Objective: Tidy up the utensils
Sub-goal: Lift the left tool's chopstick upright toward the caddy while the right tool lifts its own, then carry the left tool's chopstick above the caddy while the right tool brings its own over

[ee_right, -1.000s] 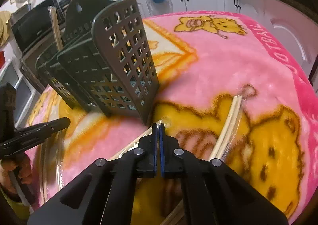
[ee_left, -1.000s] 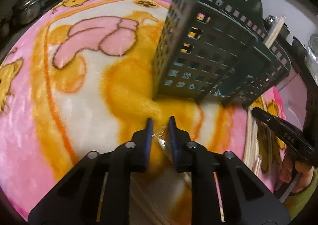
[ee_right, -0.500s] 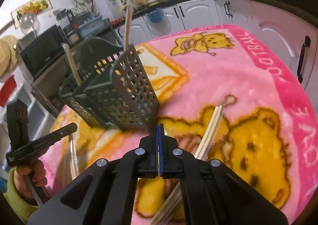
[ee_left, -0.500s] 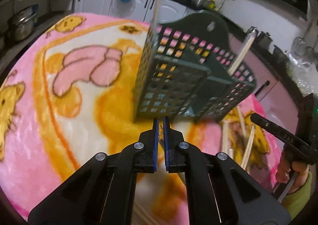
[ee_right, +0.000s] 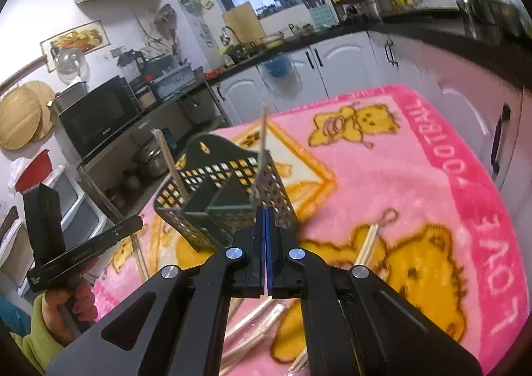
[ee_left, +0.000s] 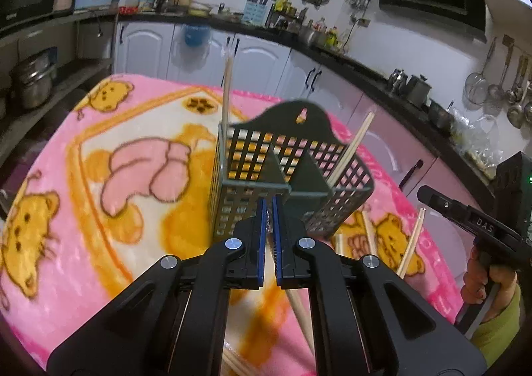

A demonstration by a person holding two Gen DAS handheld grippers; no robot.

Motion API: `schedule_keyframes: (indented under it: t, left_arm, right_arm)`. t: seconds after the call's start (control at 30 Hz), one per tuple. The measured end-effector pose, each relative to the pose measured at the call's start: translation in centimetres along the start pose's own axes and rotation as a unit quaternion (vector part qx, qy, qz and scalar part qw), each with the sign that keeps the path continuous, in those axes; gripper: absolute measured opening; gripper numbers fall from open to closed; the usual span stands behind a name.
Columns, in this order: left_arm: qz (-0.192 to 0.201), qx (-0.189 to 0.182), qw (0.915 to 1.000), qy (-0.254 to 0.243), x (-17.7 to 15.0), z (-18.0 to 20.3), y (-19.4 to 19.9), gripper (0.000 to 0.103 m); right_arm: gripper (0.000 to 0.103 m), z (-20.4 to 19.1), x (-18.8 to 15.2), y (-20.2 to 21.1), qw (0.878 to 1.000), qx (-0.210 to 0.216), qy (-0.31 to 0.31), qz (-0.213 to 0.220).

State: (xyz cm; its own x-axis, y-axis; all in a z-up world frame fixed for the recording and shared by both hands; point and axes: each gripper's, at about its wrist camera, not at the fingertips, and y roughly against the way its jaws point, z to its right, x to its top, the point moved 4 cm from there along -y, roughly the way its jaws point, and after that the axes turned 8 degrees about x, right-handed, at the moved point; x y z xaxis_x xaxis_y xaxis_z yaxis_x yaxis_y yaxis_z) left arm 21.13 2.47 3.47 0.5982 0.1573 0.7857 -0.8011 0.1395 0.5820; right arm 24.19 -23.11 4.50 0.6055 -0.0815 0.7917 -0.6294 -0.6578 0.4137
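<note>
A dark green perforated utensil caddy (ee_left: 282, 176) stands on the pink blanket and holds two upright wooden chopsticks (ee_left: 227, 90). My left gripper (ee_left: 269, 209) is shut on a plastic-wrapped chopstick pack (ee_left: 299, 306) that hangs below it, just in front of the caddy. My right gripper (ee_right: 266, 213) is shut on a thin wooden chopstick (ee_right: 263, 140) that stands upright above the caddy (ee_right: 226, 196). Loose chopsticks (ee_right: 365, 246) lie on the blanket to the right.
The pink cartoon blanket (ee_left: 99, 176) covers the table. More wrapped chopsticks (ee_right: 252, 326) lie under my right gripper. Kitchen cabinets (ee_left: 199, 53) and a cluttered counter ring the table. The other gripper shows at the right edge of the left wrist view (ee_left: 465, 219).
Both grippers have risen well above the blanket. The left gripper closed on the wrapped pack and lifted it. The right gripper lifted its chopstick upright.
</note>
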Motion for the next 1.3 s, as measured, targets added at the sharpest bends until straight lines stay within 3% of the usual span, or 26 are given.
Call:
schedule_keyframes:
  t: [0.9,1.1,1.3]
  left_arm:
    - [0.071,-0.067,0.9942,-0.045,5.3,4.8,5.3,0.001]
    - [0.088,-0.071,0.9927,-0.044,6.6,5.3,6.2,0.001]
    - [0.093,-0.075,0.9919,-0.043,7.4,5.7,6.3,0.001]
  right_arm:
    - [0.001,-8.0,3.5,4.6,0.995,0.057,0.075,0.046]
    - [0.001,-8.0,3.9,5.0,0.994,0.051,0.08,0.053]
    - [0.001,-3.8,3.2,3.5,0.999,0.021,0.044,0.02]
